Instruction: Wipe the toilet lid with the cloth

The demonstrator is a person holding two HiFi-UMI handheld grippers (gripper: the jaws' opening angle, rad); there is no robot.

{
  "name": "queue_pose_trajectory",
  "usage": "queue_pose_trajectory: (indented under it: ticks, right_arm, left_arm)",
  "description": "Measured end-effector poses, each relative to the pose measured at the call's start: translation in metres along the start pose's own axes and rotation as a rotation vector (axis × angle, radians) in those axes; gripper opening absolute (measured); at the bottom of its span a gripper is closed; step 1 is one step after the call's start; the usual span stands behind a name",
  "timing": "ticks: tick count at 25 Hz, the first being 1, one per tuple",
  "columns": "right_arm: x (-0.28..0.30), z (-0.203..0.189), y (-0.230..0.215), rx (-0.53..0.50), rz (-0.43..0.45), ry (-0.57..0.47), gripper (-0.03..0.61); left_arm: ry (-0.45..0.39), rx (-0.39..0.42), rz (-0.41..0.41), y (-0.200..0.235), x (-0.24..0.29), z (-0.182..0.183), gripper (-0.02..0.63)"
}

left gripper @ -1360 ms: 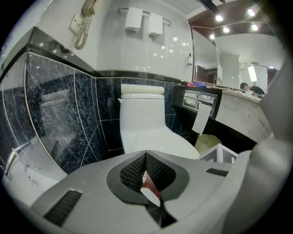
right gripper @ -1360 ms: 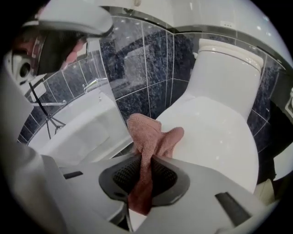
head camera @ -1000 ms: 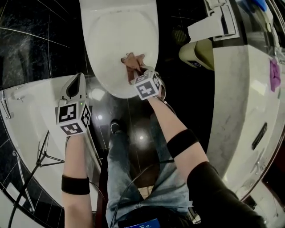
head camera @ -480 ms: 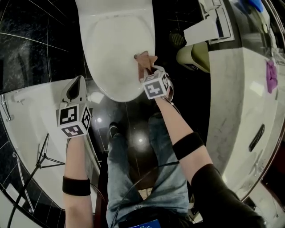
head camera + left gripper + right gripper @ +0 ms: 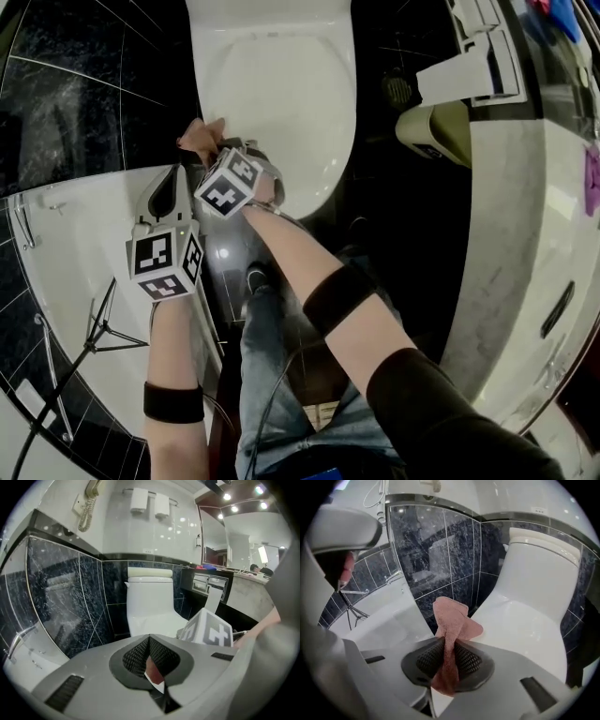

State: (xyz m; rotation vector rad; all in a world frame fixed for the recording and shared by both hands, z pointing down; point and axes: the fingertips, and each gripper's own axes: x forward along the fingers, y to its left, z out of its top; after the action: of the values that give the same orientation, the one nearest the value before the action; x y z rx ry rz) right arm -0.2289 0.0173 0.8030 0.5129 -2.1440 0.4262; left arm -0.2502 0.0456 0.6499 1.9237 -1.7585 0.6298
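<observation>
Fingers [image 5: 468, 660] on cloth [image 5: 451, 616]; left gripper [image 5: 173, 172] just beside

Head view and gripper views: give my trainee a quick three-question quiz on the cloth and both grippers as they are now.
1. True or false: the left gripper has its jaws wide open.
2. In the head view, the cloth sits at the toilet lid's: A left edge, B right edge, C centre.
3. Fill in: the cloth is clamped in the ____ gripper.
Key: 1 false; 2 A; 3 right gripper.
</observation>
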Motion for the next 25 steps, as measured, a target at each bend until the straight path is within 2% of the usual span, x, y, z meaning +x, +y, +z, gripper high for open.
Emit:
queue_pose_trajectory:
  ticks: [2, 5, 10, 14, 17, 25]
  right_arm:
    - [0.014, -0.004, -0.008, -0.018, -0.015, 0.037, 0.08]
    - [0.011, -0.022, -0.038, 0.036, -0.038, 0.059, 0.08]
    - [-0.031, -0.062, -0.109, 0.155, -0.123, 0.051, 0.08]
    - [-0.068, -0.092, -0.165, 0.183, -0.215, 0.062, 0.08]
    - [-0.083, -0.114, -0.19, 0.211, -0.225, 0.082, 0.081]
    - [-0.103, -0.146, -0.243, 0.207, -0.248, 0.165, 0.081]
  left_arm:
    - [0.004, -0.002, 0.006, 0.003, 0.001, -0.003, 0.0]
    - [0.008, -0.005, 0.013, 0.007, 0.002, -0.006, 0.0]
    - [0.006, -0.019, 0.008, -0.005, 0.008, -0.001, 0.0]
    - [0.005, -0.021, 0.003, -0.018, 0.013, 0.01, 0.0]
    - [0.007, -0.028, 0.012, -0.027, 0.016, 0.017, 0.0]
    - [0.026, -0.023, 0.047, -0.053, 0.024, 0.037, 0.0]
